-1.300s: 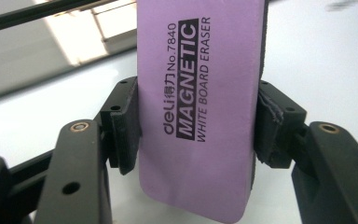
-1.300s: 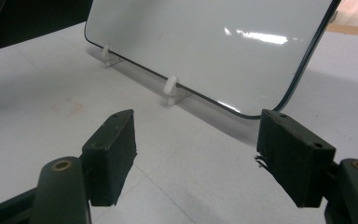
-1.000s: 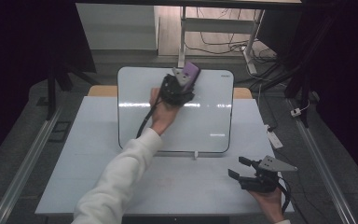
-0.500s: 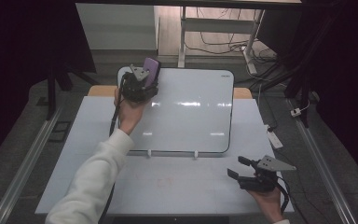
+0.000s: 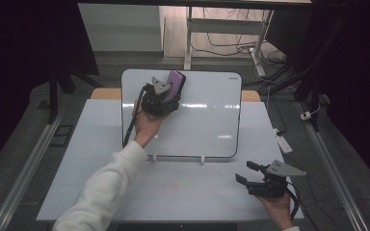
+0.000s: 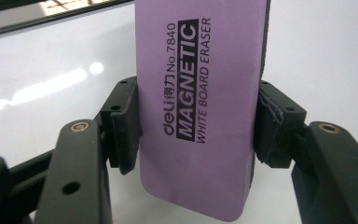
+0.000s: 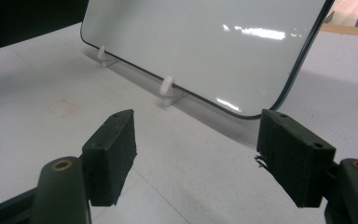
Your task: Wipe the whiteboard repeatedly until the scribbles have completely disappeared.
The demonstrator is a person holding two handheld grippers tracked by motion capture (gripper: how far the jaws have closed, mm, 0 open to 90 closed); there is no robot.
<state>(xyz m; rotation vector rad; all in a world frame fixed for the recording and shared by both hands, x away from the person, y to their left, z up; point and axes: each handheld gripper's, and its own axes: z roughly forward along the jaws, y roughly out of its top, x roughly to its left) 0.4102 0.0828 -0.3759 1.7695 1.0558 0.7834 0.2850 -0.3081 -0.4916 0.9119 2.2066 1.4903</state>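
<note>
One purple whiteboard eraser [image 6: 198, 107], printed "MAGNETIC WHITE BOARD ERASER", sits clamped between the two black jaws of the left gripper [image 5: 166, 94], whose pads press on its two long edges; the eraser stands lengthwise between them and reaches past the pads toward the board. In the high view the eraser [image 5: 175, 83] is at the upper left part of the whiteboard [image 5: 207, 125], near its top edge, with the left hand [image 5: 147, 122] below it and a white sleeve [image 5: 101, 192] running down to the bottom of the view. Whether the eraser's face touches the board I cannot tell. The whiteboard stands tilted on two small white feet [image 5: 201, 159] on a pale table top [image 5: 91, 159]; its surface shines with streaks of reflected light.

Near the front right corner of the table, well apart from the board, the right gripper [image 5: 244, 174] rests in the right hand [image 5: 277, 207]. Its jaws stand apart with nothing between them, and they point toward the board's lower corner [image 7: 261, 109].
</note>
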